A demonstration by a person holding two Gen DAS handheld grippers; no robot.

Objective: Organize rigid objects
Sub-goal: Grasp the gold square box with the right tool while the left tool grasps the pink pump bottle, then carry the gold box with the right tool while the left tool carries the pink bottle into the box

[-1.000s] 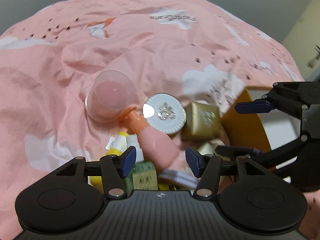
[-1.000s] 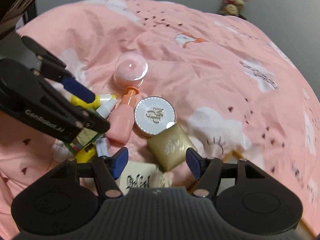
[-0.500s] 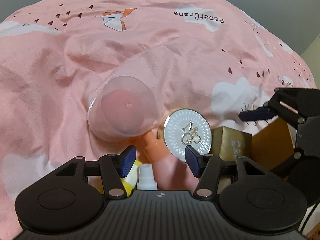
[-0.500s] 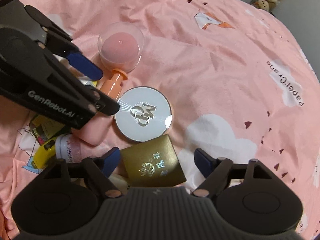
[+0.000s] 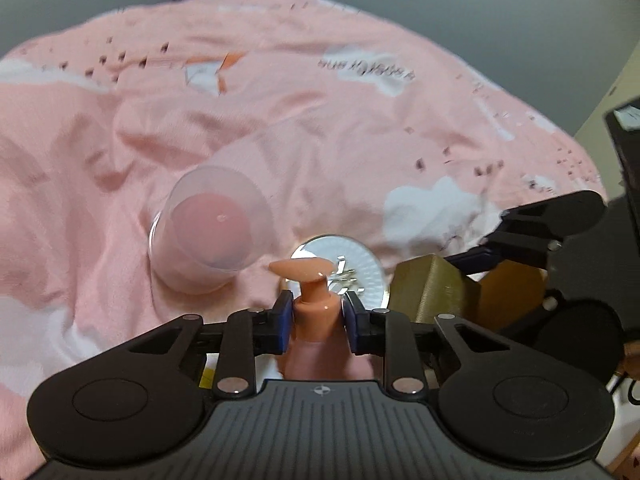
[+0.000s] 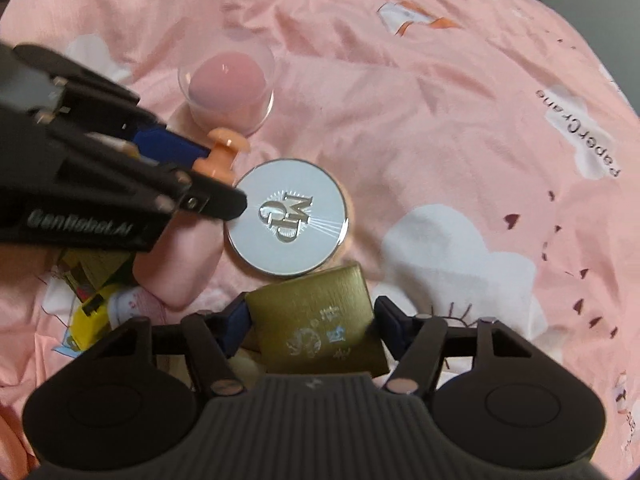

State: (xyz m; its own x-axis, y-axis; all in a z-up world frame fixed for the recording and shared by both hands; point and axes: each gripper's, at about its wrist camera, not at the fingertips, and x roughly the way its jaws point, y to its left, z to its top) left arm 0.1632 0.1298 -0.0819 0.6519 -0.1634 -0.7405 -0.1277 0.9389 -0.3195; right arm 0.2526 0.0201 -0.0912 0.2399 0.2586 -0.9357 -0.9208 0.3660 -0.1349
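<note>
- My left gripper (image 5: 316,318) has just been closing and its blue pads are now clamped on the neck of the peach-pink plastic pump bottle (image 5: 316,332), right under the flat pump head.
- My right gripper (image 6: 308,328) has also just been closing in. Its jaws stand about half wide with the brushed-gold square box (image 6: 320,320) between them and the pads look pressed on both its sides, so I'm calling that a grip.
- Using the round silver compact (image 6: 286,222) as landmark: the pump bottle lies just left of it in the right wrist view, the gold box is just below it and nearly touching, and the clear plastic dome with the pink sponge (image 6: 228,80) sits above and to the left.
- If it were me, I'd lift the bottle straight up and slowly. A neck grip lets the heavy body swing, and the compact is right beside it.
- I'd raise the gold box level too, and keep the two grippers from bumping since they're close together.
- Readable stuff: the compact lid has a raised "MP" monogram, the pink bedsheet (image 6: 440,100) has "PaperCrane" printed on a white cloud, and the left gripper's side reads "GenRobot.AI". The gold box has embossed marks I can't make out.
</note>
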